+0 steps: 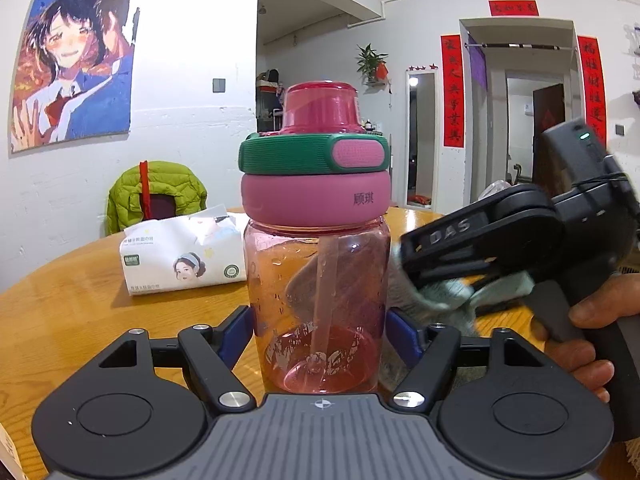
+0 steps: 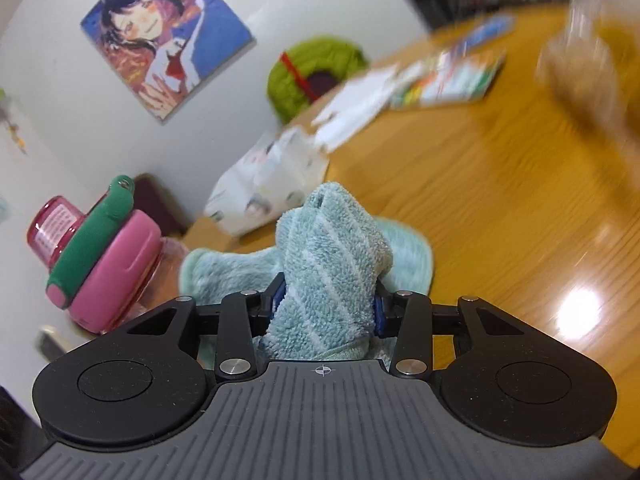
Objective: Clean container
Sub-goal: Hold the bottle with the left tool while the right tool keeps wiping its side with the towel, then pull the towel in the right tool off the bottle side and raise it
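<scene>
Judged as the wiping step: pink bottle (image 1: 318,280) upright at frame centre, clamped low in left gripper (image 1: 320,336), folded towel (image 2: 328,264) pinched in right gripper (image 2: 328,308) at its right side (lid on), calling next for firm rubbing along the wall.

The pink collar of the bottle (image 1: 318,200) clamped between the left gripper's (image 1: 318,334) fingers bears the characters "顾琪". The right gripper (image 1: 416,276), just right of the bottle, carries raised letters "DAS" on its black arm. Print on the tissue pack (image 1: 182,256) to the left is too small to read.
</scene>
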{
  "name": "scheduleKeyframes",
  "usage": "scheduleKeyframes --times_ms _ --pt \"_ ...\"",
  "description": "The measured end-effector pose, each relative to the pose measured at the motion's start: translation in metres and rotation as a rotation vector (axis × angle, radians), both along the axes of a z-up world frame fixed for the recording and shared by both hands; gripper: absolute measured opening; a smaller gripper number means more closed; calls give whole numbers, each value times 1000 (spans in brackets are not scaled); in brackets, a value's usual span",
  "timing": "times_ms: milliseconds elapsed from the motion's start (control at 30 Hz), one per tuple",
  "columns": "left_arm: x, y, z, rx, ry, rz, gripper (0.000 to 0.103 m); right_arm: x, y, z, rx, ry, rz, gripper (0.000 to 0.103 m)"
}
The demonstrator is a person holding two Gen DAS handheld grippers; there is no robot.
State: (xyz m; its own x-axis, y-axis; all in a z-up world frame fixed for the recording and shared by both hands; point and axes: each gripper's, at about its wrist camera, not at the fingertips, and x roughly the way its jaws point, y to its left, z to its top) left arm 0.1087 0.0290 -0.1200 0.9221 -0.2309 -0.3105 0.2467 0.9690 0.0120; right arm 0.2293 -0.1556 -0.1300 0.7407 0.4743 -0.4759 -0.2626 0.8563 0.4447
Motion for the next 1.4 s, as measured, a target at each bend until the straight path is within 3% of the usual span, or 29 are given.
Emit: scheduleKeyframes --times_ms 133,267,367,533,600,800,1000,1333,1400 --pt "0 4 1 -23 -6 -6 80 -19 7 15 -226 -122 -44 49" --pt "2 7 0 -34 4 -4 82 -26 -2 15 -204 -107 11 53" --pt "1 7 -1 -22 5 2 85 -31 -10 14 -183 -95 54 63" --pt "0 3 5 8 5 -18 91 -40 -22 14 -148 -73 126 90" --pt "3 -3 7 34 17 -25 92 -40 -26 17 -144 -85 108 92" --pt "15 -7 10 45 78 -8 95 -33 -35 10 -124 -75 3 94" --pt "20 -5 9 -5 100 -29 98 -30 -31 3 -166 8 33 93" --pt "24 -1 0 0 134 13 98 -9 2 1 -314 61 60 90" --pt "24 2 0 -14 140 22 98 -5 10 -5 -363 72 55 85"
